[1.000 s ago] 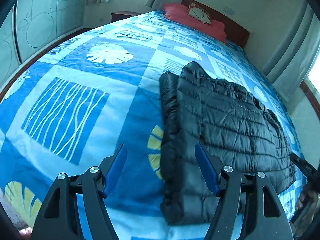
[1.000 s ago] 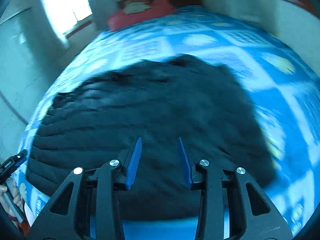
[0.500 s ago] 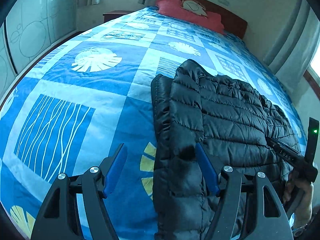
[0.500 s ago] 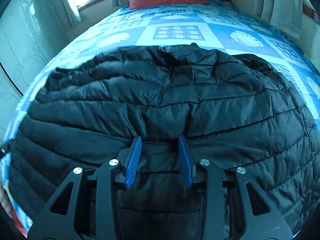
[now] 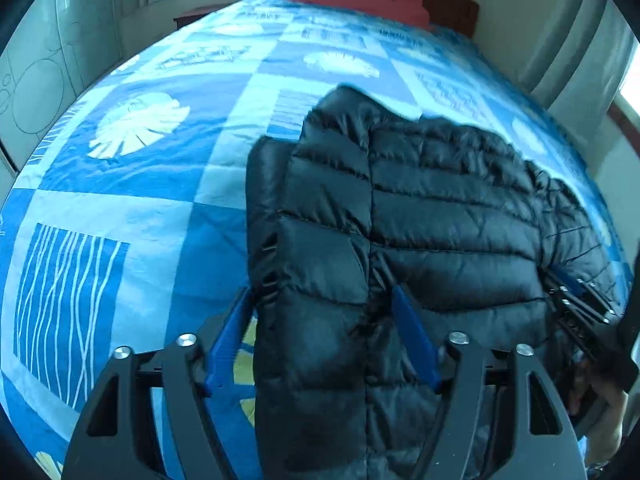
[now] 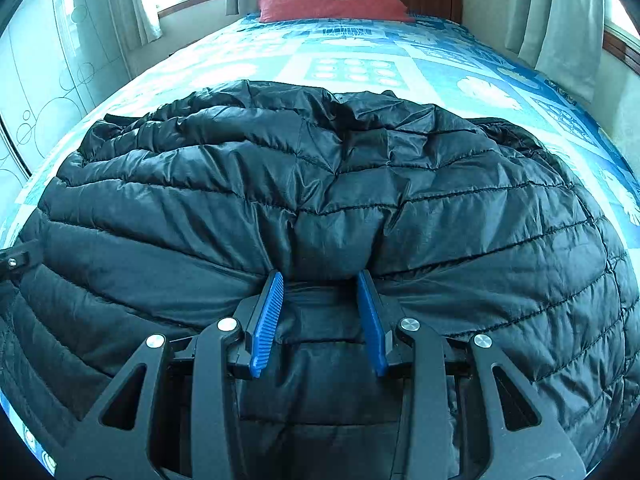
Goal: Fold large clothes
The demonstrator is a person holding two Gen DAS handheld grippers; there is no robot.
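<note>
Left view: my left gripper (image 5: pixel 322 334) gapes wide astride the black quilted puffer jacket (image 5: pixel 420 232), its sleeve edge between my fingers, ungripped | Right view: my right gripper (image 6: pixel 320 312) half-open, hem bunched between fingers; partly folded, body fold remaining on blue patterned bed (image 6: pixel 352 68).

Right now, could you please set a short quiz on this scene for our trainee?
1. True or false: the black quilted puffer jacket lies on a plain white sheet.
2. Which hand-held gripper has jacket fabric bunched between its blue fingers: A the left hand-held gripper only, B the right hand-held gripper only, C both?
3. Fill in: at the head of the bed lies a ___ pillow.

Key: 1 false, the blue patterned bedspread; 2 C; 3 red.
</note>
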